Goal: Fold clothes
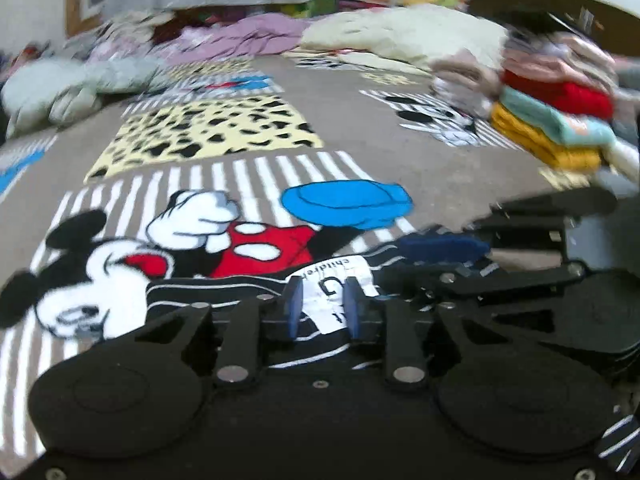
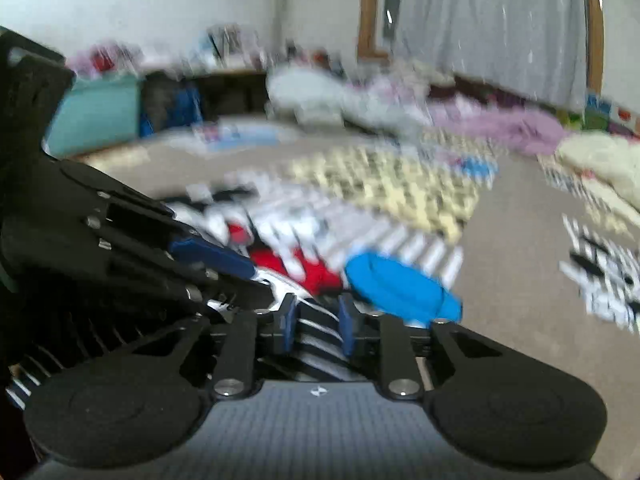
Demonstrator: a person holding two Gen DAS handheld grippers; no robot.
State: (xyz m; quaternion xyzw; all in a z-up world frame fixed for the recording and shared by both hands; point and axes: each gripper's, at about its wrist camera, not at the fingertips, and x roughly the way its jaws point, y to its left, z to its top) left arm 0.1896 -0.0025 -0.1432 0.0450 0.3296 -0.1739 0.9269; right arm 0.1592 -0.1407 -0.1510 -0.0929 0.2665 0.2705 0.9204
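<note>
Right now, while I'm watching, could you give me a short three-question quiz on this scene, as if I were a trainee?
1. True or false: the striped garment sits between the left tongs.
2. Which colour lies lowest in the folded stack? A red, B yellow, C purple.
3. Fill in: the hat printed on the blanket is ___.
Key: 1 true; 2 B; 3 blue.
</note>
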